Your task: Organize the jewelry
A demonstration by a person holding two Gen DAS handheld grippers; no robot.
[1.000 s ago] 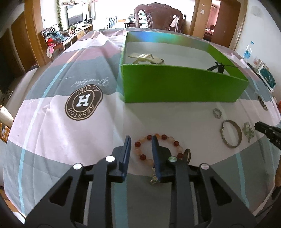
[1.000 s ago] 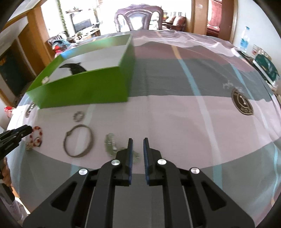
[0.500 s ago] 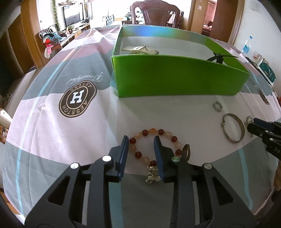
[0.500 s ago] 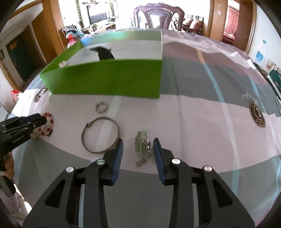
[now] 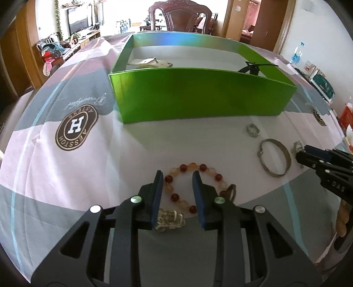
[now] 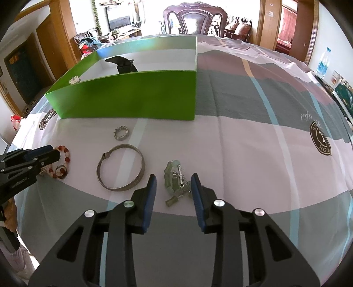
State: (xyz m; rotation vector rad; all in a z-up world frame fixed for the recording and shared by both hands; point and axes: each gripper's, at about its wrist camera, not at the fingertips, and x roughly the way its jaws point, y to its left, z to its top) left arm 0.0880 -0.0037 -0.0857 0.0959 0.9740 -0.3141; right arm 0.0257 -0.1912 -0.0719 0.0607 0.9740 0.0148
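My left gripper (image 5: 177, 176) is open, its fingers either side of a red and peach bead bracelet (image 5: 183, 168) with a gold charm (image 5: 169, 220) lying on the cloth. My right gripper (image 6: 173, 180) is open around a pale green jewelry piece (image 6: 174, 178). A silver bangle (image 6: 121, 170) and a small silver ring (image 6: 121, 133) lie between them; both also show in the left wrist view, the bangle (image 5: 274, 157) and the ring (image 5: 252, 130). A green box (image 5: 198, 97) stands behind, holding a cream item (image 5: 152, 63) and a black clip (image 5: 253, 66).
A striped pink and grey cloth (image 5: 72, 154) with brown logos covers the table. A wooden chair (image 6: 194, 19) stands beyond the far edge. A water bottle (image 6: 323, 59) and boxes sit at the far right. The table edge curves close on both sides.
Both grippers moved forward and down over their pieces. The right gripper opened from nearly shut and swung left to the green piece. The left jaws widened around the bead bracelet.
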